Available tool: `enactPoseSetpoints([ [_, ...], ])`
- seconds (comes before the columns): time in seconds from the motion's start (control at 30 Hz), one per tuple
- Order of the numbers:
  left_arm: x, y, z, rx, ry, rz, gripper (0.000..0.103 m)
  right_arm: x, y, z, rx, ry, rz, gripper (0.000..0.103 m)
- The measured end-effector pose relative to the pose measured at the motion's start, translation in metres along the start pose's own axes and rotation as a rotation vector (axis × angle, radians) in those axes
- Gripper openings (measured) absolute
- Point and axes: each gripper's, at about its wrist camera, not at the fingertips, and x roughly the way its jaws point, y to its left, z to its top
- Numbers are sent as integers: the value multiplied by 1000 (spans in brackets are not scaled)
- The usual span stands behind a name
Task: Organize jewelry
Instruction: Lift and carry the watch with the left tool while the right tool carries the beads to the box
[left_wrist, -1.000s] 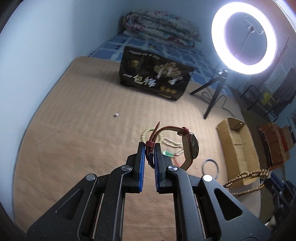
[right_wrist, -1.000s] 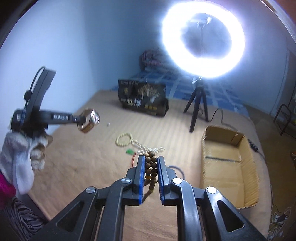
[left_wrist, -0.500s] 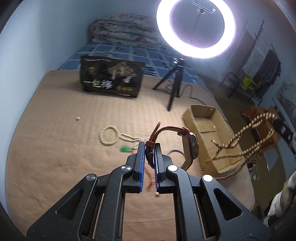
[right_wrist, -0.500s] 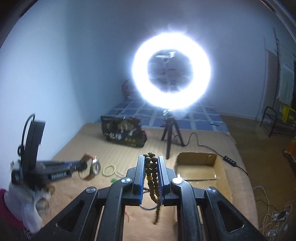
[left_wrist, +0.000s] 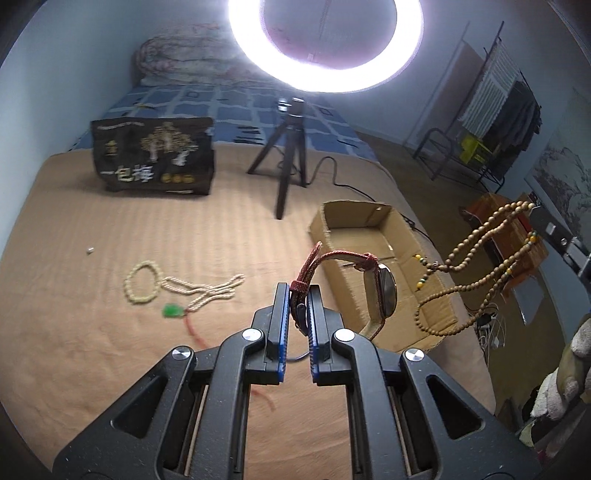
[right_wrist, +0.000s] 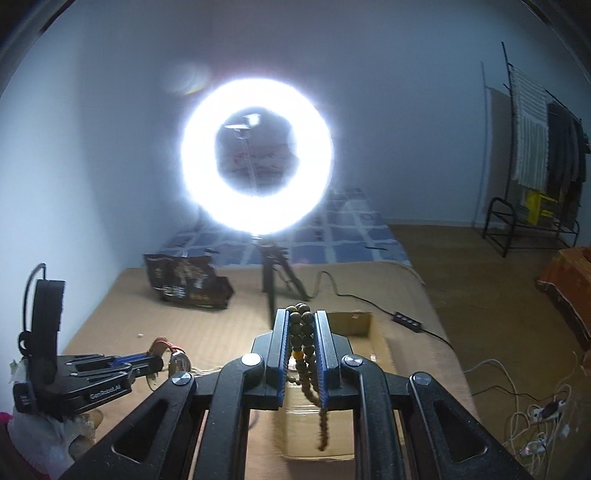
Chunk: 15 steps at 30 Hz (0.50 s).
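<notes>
My left gripper (left_wrist: 297, 295) is shut on the red woven strap of a wristwatch (left_wrist: 380, 291), held in the air beside the open cardboard box (left_wrist: 354, 221). My right gripper (right_wrist: 302, 321) is shut on a wooden bead necklace (right_wrist: 304, 332), which hangs over the box (right_wrist: 351, 319); the necklace (left_wrist: 476, 243) also shows at the right of the left wrist view. The left gripper (right_wrist: 147, 363) with the watch (right_wrist: 179, 363) shows low at the left of the right wrist view. A pearl necklace (left_wrist: 199, 291), a cream bead bracelet (left_wrist: 142, 282) and a green pendant (left_wrist: 173, 311) on a red cord lie on the tan bed cover.
A ring light (left_wrist: 325, 44) on a black tripod (left_wrist: 288, 162) stands behind the box, with its cable (right_wrist: 354, 295) running right to a power strip. A black printed bag (left_wrist: 155, 160) stands at the back left. A small silver bead (left_wrist: 89, 250) lies at the left.
Both grippers have swung right and toward the cardboard box with their loads. The bead necklace now hangs over the box. The right wrist view has dropped lower.
</notes>
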Motion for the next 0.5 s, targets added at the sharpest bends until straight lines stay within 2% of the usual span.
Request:
enactPoseSetpoints([
  [0.23, 42, -32, 2, 30, 42, -21, 7, 24, -40, -15, 36, 73, -58, 11],
  [0.5, 84, -56, -3, 46, 96, -38, 7, 53, -71, -42, 70, 177, -81, 11],
])
